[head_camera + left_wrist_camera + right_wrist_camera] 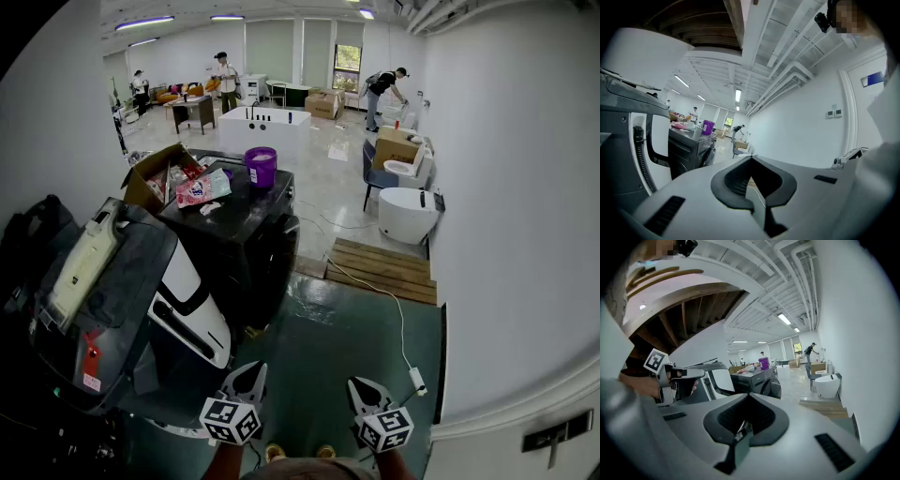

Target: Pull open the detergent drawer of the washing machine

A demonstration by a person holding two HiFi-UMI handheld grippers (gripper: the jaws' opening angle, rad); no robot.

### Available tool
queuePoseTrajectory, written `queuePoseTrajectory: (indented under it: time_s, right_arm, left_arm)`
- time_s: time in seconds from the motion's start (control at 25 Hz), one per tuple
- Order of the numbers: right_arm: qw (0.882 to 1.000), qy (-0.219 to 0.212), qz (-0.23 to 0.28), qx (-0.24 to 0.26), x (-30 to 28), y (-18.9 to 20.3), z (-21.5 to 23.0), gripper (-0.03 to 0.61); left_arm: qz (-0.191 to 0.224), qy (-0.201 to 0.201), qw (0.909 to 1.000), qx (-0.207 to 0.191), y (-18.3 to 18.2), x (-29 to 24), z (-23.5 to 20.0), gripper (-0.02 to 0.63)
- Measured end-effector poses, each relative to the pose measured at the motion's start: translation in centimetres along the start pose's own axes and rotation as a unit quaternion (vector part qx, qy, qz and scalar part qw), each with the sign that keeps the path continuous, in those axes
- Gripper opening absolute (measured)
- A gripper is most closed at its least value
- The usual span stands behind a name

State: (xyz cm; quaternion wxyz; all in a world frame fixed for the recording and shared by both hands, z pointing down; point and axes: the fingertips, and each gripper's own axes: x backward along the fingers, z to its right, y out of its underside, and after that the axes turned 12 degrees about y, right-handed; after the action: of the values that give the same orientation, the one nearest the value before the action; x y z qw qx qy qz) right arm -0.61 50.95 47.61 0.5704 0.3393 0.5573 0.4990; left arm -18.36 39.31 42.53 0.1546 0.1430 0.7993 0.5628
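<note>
Two grippers: held side by side at the bottom edge of the head view, apart from each other, both pointing forward over the green floor (328,352)
Left gripper (253,371): jaws were closed tip to tip with nothing between them; its own view (751,157) showed the tips meeting in a point
Right gripper (360,385): jaws were fully closed too and held nothing; its tips met in its own view (749,395)
Hand (640,386): seen in the right gripper view, wrapped round the left gripper's handle
Washing machine (202,323): the nearest appliance, with a white front and a dark top, stood just left of the left gripper; neither gripper touched it
Detergent drawer: could not be picked out on the machine in any view
Cream jug (82,264): lay on its side on the near machine's dark top
Dark machine (248,248): stood beyond the white-fronted one, further into the room
Purple bucket (261,166): upright on the dark machine's top, at its far right corner
Cardboard box (150,180): open, at the far left of that same top, with printed packets beside it
Wooden pallet (382,270): flat on the floor near the right wall, well beyond the grippers
White cable (401,330): ran from the pallet across the green floor toward the wall
Toilet (408,214): white, against the right wall beyond the pallet
People (223,80): several stood far back in the room
</note>
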Motion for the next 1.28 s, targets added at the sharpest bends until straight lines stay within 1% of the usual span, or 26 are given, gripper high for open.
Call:
queuePoseTrajectory:
  time_s: [0.24, 0.44, 0.6, 0.72, 0.84, 1.0, 1.16, 1.28]
  right_arm:
    - [1.000, 0.002, 0.003, 0.008, -0.2, 0.2, -0.9, 0.002]
    - [1.000, -0.002, 0.011, 0.006, -0.9, 0.0, -2.8, 0.002]
    - [1.000, 0.014, 0.012, 0.013, -2.0, 0.3, -4.0, 0.002]
    - [1.000, 0.024, 0.016, 0.006, -2.7, 0.9, -4.7, 0.002]
    - [1.000, 0.020, 0.016, 0.004, -3.2, 1.4, -6.1, 0.002]
    - [1.000, 0.014, 0.016, 0.007, -4.4, 1.2, -7.5, 0.002]
    - [1.000, 0.009, 0.015, 0.005, -7.2, 0.9, -7.9, 0.002]
    - [1.000, -0.004, 0.010, -0.008, -10.0, 0.8, -8.1, 0.002]
  left_arm:
    - [-0.002, 0.001, 1.0000, -0.002, 0.0, 0.6, -0.7, 0.021]
    - [-0.005, 0.007, 1.0000, -0.004, -0.1, 1.5, -2.0, 0.021]
    - [-0.003, 0.017, 0.9998, -0.006, 0.1, 2.3, -3.7, 0.021]
    - [-0.004, 0.030, 0.9995, -0.005, 0.7, 2.8, -5.0, 0.021]
    - [-0.011, 0.029, 0.9995, -0.007, 0.8, 3.0, -6.1, 0.021]
    - [-0.011, 0.026, 0.9996, 0.000, -0.1, 2.6, -6.8, 0.021]
    - [-0.016, 0.022, 0.9996, -0.012, -0.2, 1.6, -8.8, 0.021]
    - [-0.012, 0.019, 0.9997, -0.007, -0.3, 0.3, -10.3, 0.021]
